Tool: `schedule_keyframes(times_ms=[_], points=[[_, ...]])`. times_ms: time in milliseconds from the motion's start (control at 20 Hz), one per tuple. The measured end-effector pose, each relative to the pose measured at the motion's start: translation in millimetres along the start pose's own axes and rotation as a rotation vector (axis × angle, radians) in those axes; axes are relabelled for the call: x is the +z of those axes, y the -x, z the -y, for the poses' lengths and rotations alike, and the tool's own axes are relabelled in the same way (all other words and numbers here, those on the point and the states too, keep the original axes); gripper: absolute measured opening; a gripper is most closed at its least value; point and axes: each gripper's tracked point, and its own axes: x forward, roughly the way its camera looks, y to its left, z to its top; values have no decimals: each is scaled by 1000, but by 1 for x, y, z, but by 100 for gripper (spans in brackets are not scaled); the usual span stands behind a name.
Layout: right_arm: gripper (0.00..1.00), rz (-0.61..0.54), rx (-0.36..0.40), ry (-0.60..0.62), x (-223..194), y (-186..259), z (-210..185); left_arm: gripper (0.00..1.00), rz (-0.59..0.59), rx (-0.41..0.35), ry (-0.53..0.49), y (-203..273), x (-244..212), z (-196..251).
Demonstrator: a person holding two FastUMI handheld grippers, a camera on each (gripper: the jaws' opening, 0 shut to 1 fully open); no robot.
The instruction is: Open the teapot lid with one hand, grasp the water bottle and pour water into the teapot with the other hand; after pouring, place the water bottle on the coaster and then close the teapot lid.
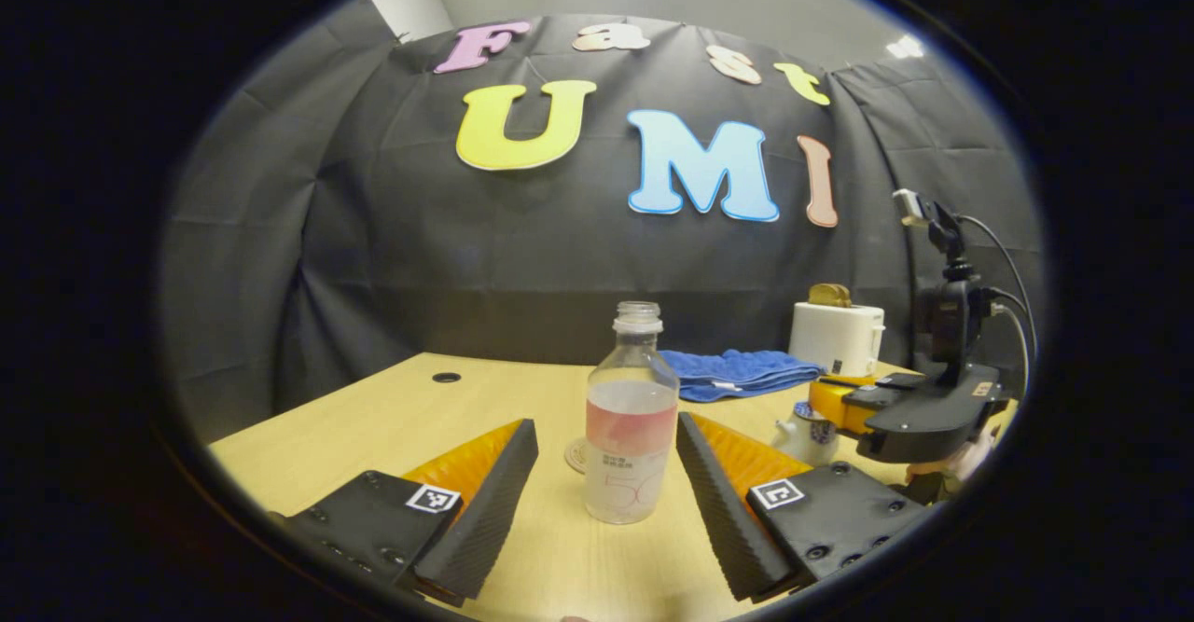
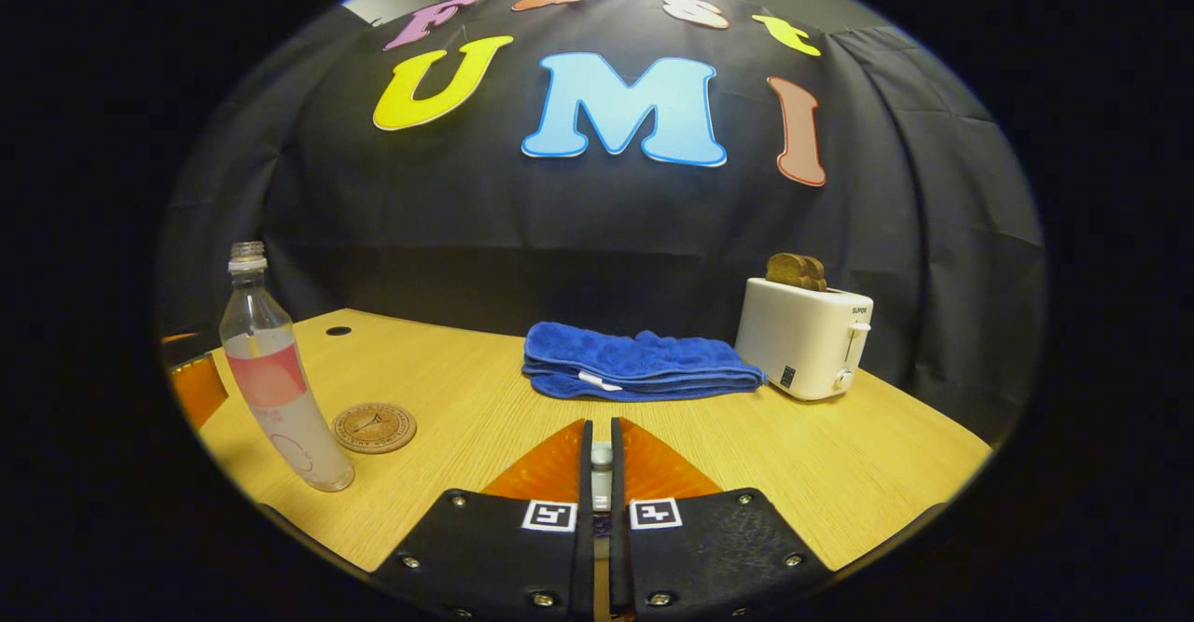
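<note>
My left jaws (image 1: 606, 473) stand spread wide around the water bottle (image 1: 631, 421), apparently not touching it. The coaster (image 2: 374, 427) lies just behind the bottle. My right jaws (image 2: 602, 463) pinch something small, perhaps the teapot lid (image 2: 603, 455).

blue towel (image 2: 639, 364), white toaster (image 2: 807, 338), pink-banded bottle (image 2: 280, 384), perhaps patterned teapot (image 1: 804, 435)

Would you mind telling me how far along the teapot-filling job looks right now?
Early stage. Done: nothing clearly; the water bottle stands uncapped on the table, part full, beside the coaster, not on it. In hand: the left gripper is open with the bottle between its fingers, not clamped; the right gripper is closed on something small above the teapot, possibly the lid knob. Left: pouring, bottle onto coaster, closing the lid.
</note>
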Motion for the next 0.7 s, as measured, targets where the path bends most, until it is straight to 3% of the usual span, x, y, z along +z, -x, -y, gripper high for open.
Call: schedule_keyframes(times_ms=[400, 700], points=[[7, 51, -8, -12, 15, 9, 8, 100, -49, -43, -74, -21, -15, 10], [6, 74, -11, -26, 22, 17, 15, 100, -78, -18, -68, -44, -28, 8]])
